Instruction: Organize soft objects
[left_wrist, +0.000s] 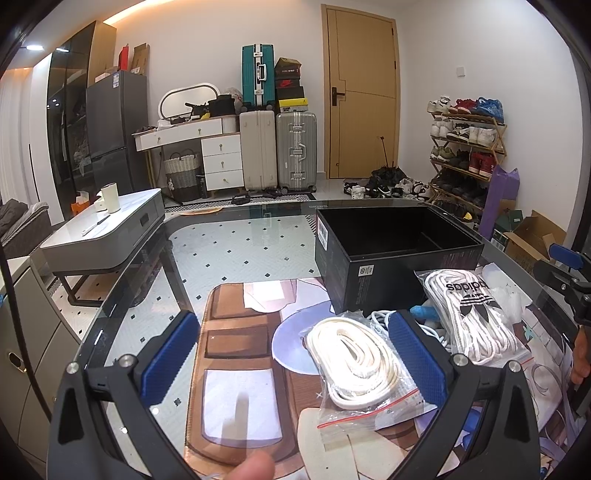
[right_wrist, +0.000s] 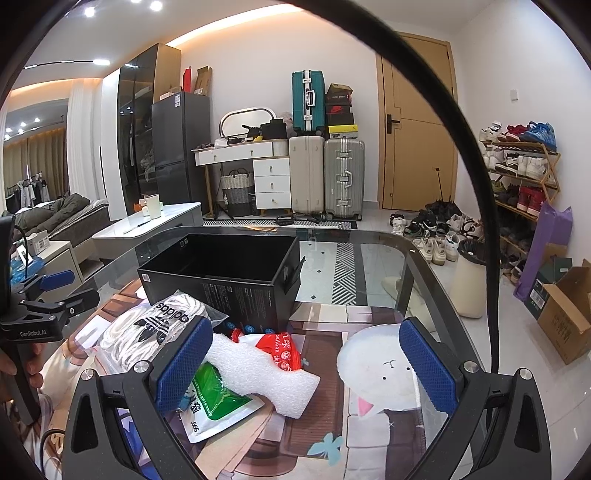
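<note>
An open black box (left_wrist: 395, 258) (right_wrist: 229, 280) stands on the glass table. In front of it lie a clear zip bag of cream laces (left_wrist: 354, 365), a bag of white laces with an adidas logo (left_wrist: 472, 314) (right_wrist: 155, 328), a white foam piece (right_wrist: 262, 373), a red packet (right_wrist: 280, 350) and a green-and-white pouch (right_wrist: 214, 402). My left gripper (left_wrist: 295, 354) is open, low over the mat, with the cream laces bag between its fingers. My right gripper (right_wrist: 306, 362) is open above the foam piece and red packet. The other gripper (right_wrist: 44, 306) shows at the left edge.
A printed mat (left_wrist: 236, 369) covers the near part of the glass table (right_wrist: 388, 266). Beyond stand a grey coffee table (left_wrist: 107, 229), suitcases (left_wrist: 277, 151), a shoe rack (left_wrist: 469, 147), a door (left_wrist: 362, 92) and cardboard boxes (right_wrist: 561, 314). A black cable (right_wrist: 476, 177) arcs across the right wrist view.
</note>
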